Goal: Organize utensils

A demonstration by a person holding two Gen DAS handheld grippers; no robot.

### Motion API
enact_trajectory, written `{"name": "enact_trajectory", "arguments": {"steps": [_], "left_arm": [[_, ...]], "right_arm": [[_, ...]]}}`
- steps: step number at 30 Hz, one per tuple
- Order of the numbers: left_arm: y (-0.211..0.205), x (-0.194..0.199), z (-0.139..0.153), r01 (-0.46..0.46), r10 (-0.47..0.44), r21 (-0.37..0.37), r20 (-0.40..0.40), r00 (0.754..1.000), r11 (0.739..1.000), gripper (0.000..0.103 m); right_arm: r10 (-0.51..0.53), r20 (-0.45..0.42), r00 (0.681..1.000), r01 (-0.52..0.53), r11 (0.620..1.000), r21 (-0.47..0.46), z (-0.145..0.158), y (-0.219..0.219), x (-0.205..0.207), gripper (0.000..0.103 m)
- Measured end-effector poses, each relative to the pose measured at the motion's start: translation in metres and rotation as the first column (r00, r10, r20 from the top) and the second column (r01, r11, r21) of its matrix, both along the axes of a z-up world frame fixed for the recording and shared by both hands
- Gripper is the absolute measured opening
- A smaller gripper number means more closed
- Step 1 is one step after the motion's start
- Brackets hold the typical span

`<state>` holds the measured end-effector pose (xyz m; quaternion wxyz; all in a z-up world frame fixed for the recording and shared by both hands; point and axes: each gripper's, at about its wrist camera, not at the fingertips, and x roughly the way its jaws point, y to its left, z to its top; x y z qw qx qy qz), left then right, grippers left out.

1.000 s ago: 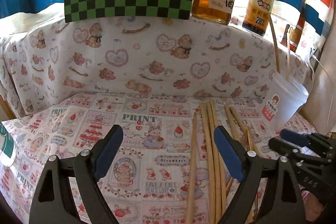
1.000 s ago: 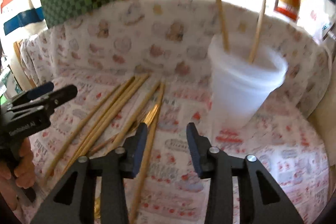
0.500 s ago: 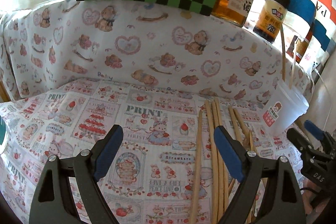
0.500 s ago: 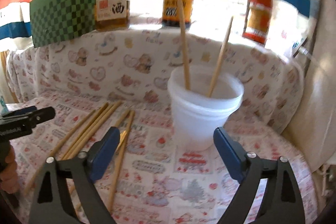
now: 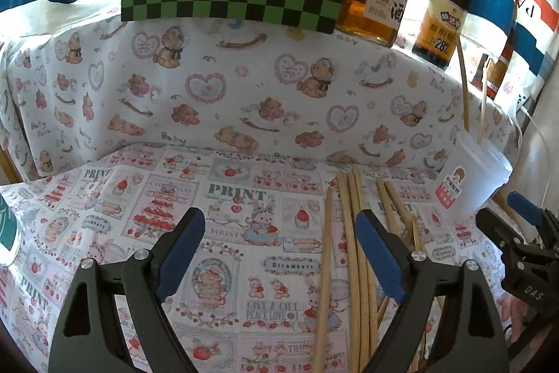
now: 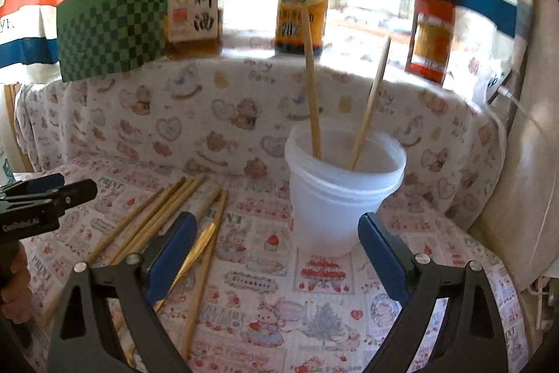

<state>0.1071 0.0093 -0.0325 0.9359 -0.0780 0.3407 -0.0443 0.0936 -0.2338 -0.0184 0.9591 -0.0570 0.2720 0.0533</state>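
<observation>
Bright cloth (image 6: 314,303) with bears and berries covers our table, and bottles stand on the ledge behind. Our right gripper (image 6: 276,254) was half shut a moment ago; now its jaws are wide and nothing is between them. Just past them is the white cup (image 6: 344,198), where two sticks (image 6: 312,100) stand up and lean on the rim. We think one of those was just let go, so that stick is done and we can go back for more. To the left of the jaws, the other chopsticks (image 6: 157,215) lie in a loose bunch on the cloth, with one shiny gold one (image 6: 195,250) among them. Our left gripper (image 5: 279,254) has its jaws wide too, holding nothing. It has kept quite still, low over the cloth, and the bunch (image 5: 353,250) lies under its right jaw. Both grippers point forward and tip down at the table. The right one has swung from the bunch to face the cup.
</observation>
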Motion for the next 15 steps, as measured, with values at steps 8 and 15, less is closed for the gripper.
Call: {"name": "enact_trajectory", "arguments": {"steps": [8, 15], "left_arm": [[-0.002, 0.003, -0.002, -0.003, 0.003, 0.01, -0.013, 1.0, 1.0, 0.087], [0.0, 0.001, -0.003, -0.007, 0.007, 0.018, -0.006, 1.0, 1.0, 0.087]], "right_arm": [[0.126, -0.252, 0.959, -0.069, 0.973, 0.222, -0.017, -0.005, 0.019, 0.073], [0.139, -0.407, 0.903, -0.06, 0.978, 0.202, -0.043, 0.013, 0.027, 0.048]]}}
